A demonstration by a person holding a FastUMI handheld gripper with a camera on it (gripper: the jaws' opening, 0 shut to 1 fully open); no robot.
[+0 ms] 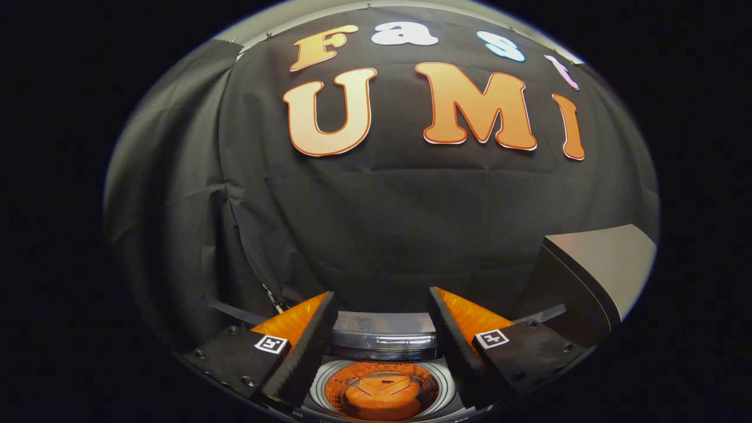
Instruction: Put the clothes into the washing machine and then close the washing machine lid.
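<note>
Black cloth hangs as the booth's wall [382,223] across the whole background, creased in long folds and dropping down behind the machine; beneath it, seen from above and between the fingers, stands the washing machine [382,346], its round tub open to the camera; a pale ring forms the rim of the opening, and inside it the drum [352,382] shows a perforated wall lit in an orange tone; at the bottom of the drum lies an orange shape [383,396], which may be the clothes or the drum's own base plate, and the picture does not let me tell which; just behind the opening, toward the wall, sits a glossy dark band, probably the raised or folded lid [382,342], with a paler panel above it; the gripper [382,302] hangs over the tub with its two fingers spread wide apart, nothing held between them, and the drum opening lies in the gap below; each finger body carries a small square marker; off to the right, beyond the right finger, a slanted pale board with a dark edge [599,264] leans near the wall.
</note>
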